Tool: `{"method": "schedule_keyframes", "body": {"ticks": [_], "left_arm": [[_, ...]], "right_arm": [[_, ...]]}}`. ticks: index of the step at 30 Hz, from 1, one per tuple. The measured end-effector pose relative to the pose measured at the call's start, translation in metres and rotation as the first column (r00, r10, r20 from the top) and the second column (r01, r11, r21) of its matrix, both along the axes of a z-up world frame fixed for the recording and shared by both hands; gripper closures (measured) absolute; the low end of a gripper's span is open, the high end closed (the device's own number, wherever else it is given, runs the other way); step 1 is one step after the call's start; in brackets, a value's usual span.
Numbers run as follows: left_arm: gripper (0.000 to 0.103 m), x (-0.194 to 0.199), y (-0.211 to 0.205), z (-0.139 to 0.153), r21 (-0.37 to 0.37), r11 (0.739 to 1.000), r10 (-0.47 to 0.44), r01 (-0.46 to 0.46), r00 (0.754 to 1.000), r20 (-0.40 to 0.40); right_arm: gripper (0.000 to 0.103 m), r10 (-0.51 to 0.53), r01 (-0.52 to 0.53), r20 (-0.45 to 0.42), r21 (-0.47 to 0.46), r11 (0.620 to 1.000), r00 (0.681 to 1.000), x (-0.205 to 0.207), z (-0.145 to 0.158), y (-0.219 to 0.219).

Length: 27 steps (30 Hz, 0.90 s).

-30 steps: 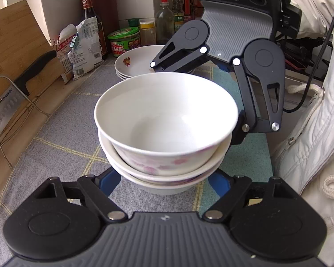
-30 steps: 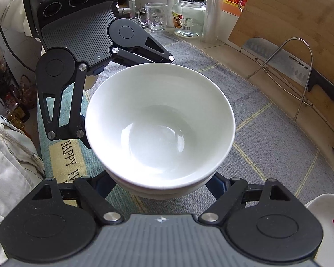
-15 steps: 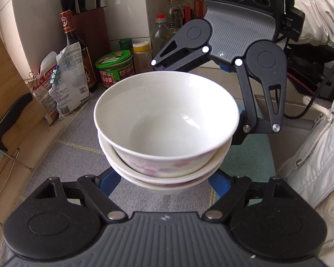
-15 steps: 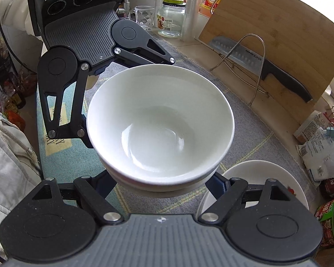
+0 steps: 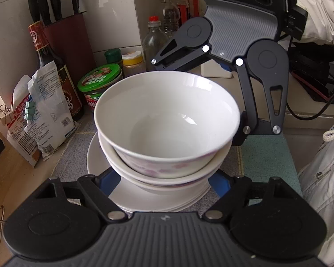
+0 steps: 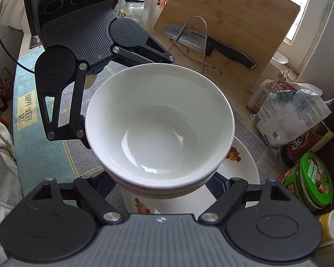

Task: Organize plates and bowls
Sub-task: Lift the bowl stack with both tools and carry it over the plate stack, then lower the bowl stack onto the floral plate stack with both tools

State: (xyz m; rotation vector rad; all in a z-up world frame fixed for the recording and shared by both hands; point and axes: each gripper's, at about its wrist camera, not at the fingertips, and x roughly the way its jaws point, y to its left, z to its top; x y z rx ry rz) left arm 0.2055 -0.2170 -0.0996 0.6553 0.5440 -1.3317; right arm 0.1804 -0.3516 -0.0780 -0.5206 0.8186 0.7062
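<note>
At the left edge of the left wrist view stand seasoning packets (image 5: 44,120), a dark sauce bottle (image 5: 53,66) and a green-lidded jar (image 5: 100,84), none involved. At centre, a nested stack of bowls (image 5: 167,129) is held off the tabletop (image 5: 267,155) between both tools: the left claw (image 5: 164,182) is clenched on the lower bowls from the near side, blue pads against their wall, and the right claw (image 6: 167,184) is clamped on the stack from the opposite side in the same manner. The stack sits mouth-up, its axis close to vertical with a slight lean toward the left camera; the top bowl is seated squarely in the one beneath. Directly below lies a stack of plates (image 6: 242,166) with fruit print, flat on the grey mat (image 6: 78,162). To the right in the right wrist view are a cutting board (image 6: 229,22) with a knife (image 6: 211,42) propped against it. Assessment: bowls are already gathered and nested, plates already piled; the bowl stack appears positioned over the plates but is not yet set down. Remaining: lower it centred, then let go on both sides.
</note>
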Motion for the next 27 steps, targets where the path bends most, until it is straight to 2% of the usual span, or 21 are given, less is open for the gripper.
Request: {"method": "schedule_keyframes", "body": {"ticks": [11,27], "left_arm": [[0.018,0.026,-0.025,-0.01,0.017,1.0,0.004,-0.004,1.0,-0.021],[0.018,0.036,-0.03,-0.014,0.017,1.0,0.008,-0.007,0.998,-0.06]], "right_arm": [[0.015,-0.018,0.018,-0.024,-0.012,1.0,1.0,0.014,-0.015,-0.03],[0.015,-0.024,0.024,-0.038,-0.003,1.0,0.999,0.024,-0.022,-0.036]]}}
